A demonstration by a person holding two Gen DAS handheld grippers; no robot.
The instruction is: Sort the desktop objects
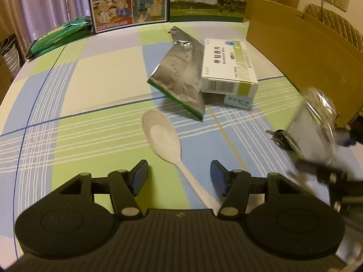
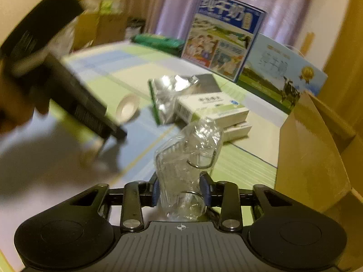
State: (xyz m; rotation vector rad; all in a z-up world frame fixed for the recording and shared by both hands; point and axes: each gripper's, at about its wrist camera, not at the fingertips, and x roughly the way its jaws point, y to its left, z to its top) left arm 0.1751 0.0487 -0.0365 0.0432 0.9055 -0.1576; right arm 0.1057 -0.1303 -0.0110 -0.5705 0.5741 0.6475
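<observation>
The clear plastic bag [image 2: 188, 165] of metal rings is pinched in the right tongs [image 2: 181, 192], held above the counter [image 1: 102, 86] near its right edge beside the cardboard box [image 2: 313, 158]. Slick, crumpled film could slip free. The left tongs [image 1: 179, 176] gape open over the spoon [image 1: 165, 140] and might knock it.

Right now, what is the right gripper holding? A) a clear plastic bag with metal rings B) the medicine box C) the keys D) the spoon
A: the right gripper is shut on the clear plastic bag, while the spoon lies on the table.
</observation>
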